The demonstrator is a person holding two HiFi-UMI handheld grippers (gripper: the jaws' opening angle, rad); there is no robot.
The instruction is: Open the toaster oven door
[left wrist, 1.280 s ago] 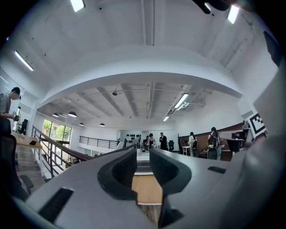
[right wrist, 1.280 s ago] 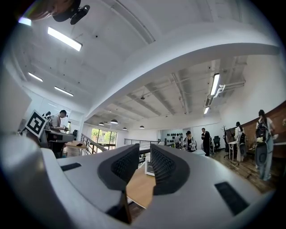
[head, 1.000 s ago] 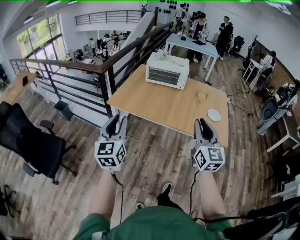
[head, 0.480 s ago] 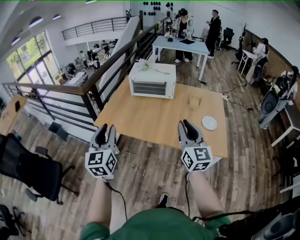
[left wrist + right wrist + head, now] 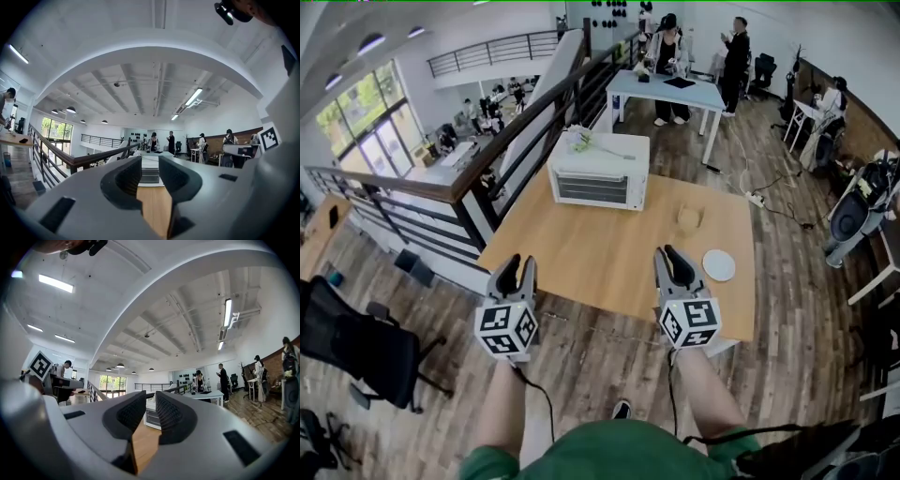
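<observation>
Standing at the far left of the bench (image 5: 609, 258), the oven (image 5: 598, 155) shows its door (image 5: 593, 188) flat against its front. Left gripper (image 5: 517, 267) and right gripper (image 5: 668, 255) hover at the near edge, fingers (image 5: 123, 178) slightly apart, empty. Door judged rigid, hinged and light; its handle is too small to locate.

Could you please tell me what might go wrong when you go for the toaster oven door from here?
The toaster oven sits at the table's far side, a long reach for the open, empty left hand-held gripper and right hand-held gripper. The right one might clip the plate on the way. Tugging the door could drag the oven.
</observation>
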